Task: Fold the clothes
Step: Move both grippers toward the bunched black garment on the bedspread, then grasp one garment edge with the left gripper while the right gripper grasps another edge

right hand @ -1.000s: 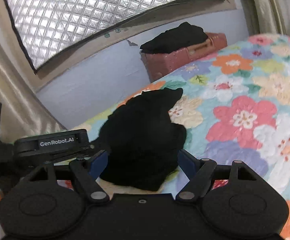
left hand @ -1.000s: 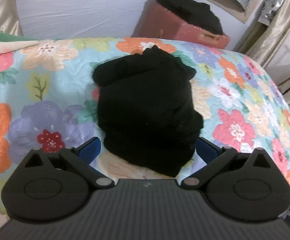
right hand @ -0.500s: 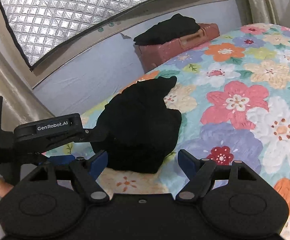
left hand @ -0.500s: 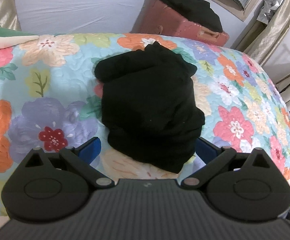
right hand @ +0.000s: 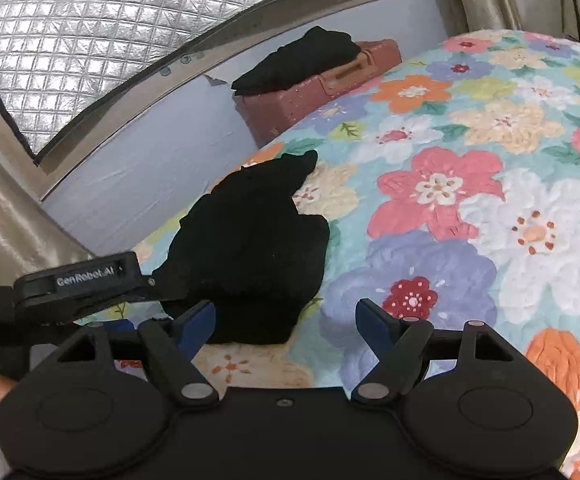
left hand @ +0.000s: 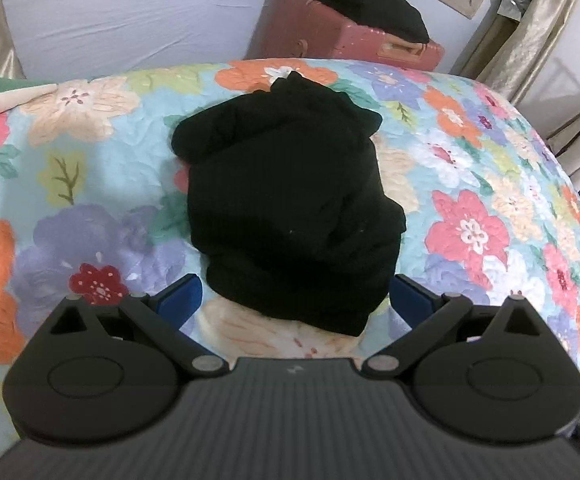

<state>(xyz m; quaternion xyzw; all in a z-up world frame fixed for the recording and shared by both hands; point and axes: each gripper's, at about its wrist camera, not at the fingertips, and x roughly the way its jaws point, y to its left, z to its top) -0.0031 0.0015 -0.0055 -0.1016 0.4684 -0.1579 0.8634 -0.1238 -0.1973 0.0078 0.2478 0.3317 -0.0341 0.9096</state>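
A black garment point(left hand: 290, 216) lies bunched in a rough folded heap on the flowered quilt point(left hand: 470, 184). It also shows in the right wrist view point(right hand: 250, 256). My left gripper point(left hand: 296, 300) is open, its blue fingertips point(left hand: 180, 300) on either side of the heap's near edge, holding nothing. My right gripper point(right hand: 286, 320) is open and empty, just in front of the heap's near right corner. The left gripper's body point(right hand: 78, 280) appears at the left of the right wrist view, touching the heap's left side.
A red-brown case point(left hand: 346, 44) with a second black garment point(left hand: 354, 4) on top stands beyond the bed's far edge, also in the right wrist view point(right hand: 322, 84). A pale wall, a quilted silver window cover point(right hand: 110, 28) and curtains lie behind. The quilt stretches to the right.
Both grippers have drawn back slightly from the black heap and stay open. The right wrist view has swung right, showing more quilt. The heap itself has not moved.
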